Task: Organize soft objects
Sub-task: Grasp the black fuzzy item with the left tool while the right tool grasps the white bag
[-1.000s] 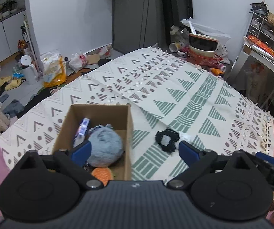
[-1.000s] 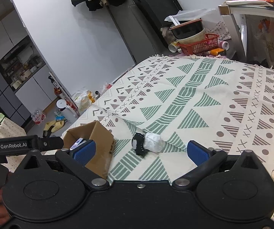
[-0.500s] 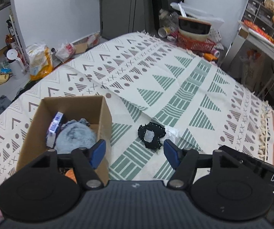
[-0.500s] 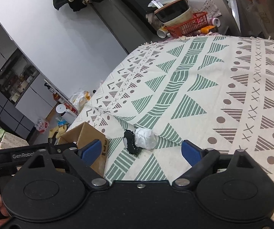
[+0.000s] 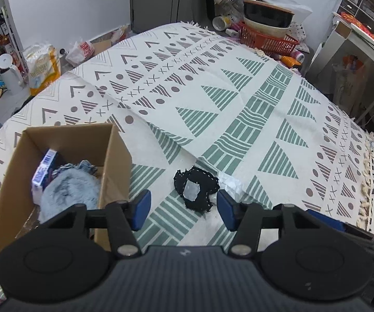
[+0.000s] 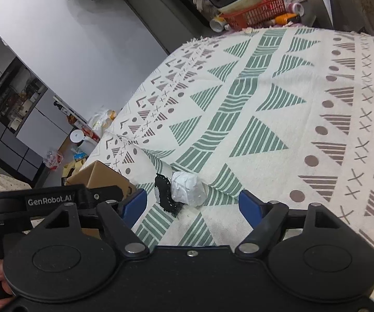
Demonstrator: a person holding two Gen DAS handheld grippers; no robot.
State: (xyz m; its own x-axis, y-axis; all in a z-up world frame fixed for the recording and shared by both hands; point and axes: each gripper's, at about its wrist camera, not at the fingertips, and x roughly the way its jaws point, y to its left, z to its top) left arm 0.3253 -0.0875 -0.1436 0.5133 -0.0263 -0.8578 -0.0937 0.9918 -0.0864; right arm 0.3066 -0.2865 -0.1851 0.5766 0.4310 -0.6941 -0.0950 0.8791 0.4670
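On the patterned cloth (image 5: 239,98), an open cardboard box (image 5: 114,156) stands just left of the black fabric piece (image 5: 197,189), beside a white wad (image 6: 187,187), while both the left gripper (image 5: 181,209) and right gripper (image 6: 192,204) hover unobstructed, jaws closing on nothing.

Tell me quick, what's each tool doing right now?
Left tool: open and closing, nothing held, black pouch just ahead.
Right tool: open and closing, empty, same pouch ahead.
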